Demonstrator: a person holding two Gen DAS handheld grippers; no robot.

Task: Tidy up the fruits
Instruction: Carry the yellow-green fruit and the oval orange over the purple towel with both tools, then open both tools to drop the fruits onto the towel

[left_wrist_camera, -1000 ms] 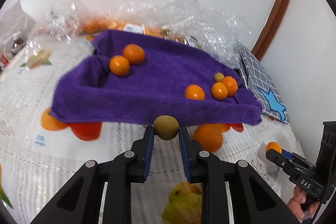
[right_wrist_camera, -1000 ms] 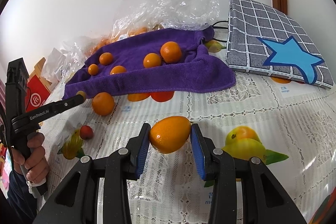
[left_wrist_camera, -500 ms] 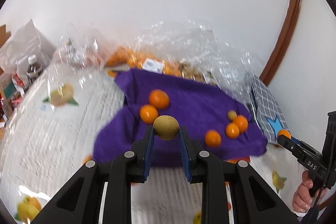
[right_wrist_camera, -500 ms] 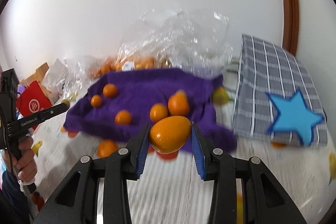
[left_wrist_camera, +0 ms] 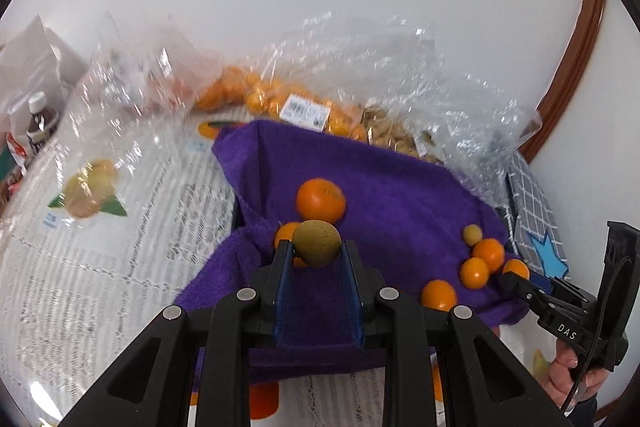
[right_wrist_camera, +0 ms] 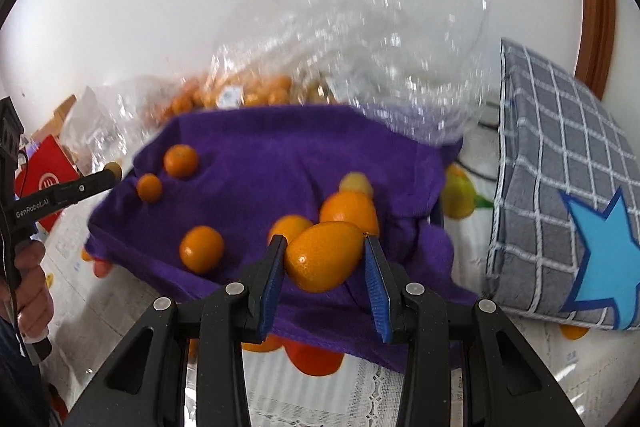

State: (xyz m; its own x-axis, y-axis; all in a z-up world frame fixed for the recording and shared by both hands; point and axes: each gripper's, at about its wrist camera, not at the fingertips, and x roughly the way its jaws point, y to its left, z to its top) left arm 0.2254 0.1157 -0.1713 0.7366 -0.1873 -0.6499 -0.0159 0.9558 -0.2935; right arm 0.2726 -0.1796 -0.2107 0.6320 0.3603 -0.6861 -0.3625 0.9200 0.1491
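My left gripper (left_wrist_camera: 316,247) is shut on a small brownish-green round fruit (left_wrist_camera: 316,242), held over the near part of a purple towel (left_wrist_camera: 380,183). My right gripper (right_wrist_camera: 325,259) is shut on an oval orange fruit (right_wrist_camera: 323,255) above the same purple towel (right_wrist_camera: 256,151). Several small oranges lie on the cloth, among them a bigger one (left_wrist_camera: 321,199) and a cluster (left_wrist_camera: 480,263) beside a small yellowish fruit (left_wrist_camera: 472,235). Each view catches the other tool: the right gripper (left_wrist_camera: 515,273) at the towel's right edge, the left gripper (right_wrist_camera: 111,171) at its left edge.
Crinkled clear plastic bags (left_wrist_camera: 360,79) holding several oranges (left_wrist_camera: 256,95) sit behind the towel against the white wall. A grey checked cushion (right_wrist_camera: 560,155) with a blue star lies to the right. A red box (right_wrist_camera: 44,179) and a bottle (left_wrist_camera: 40,119) stand far left. A lace tablecloth (left_wrist_camera: 100,247) covers the table.
Both grippers have carried their fruits forward and slightly up, from in front of the towel's near edge to above the towel. Their grips have not changed.
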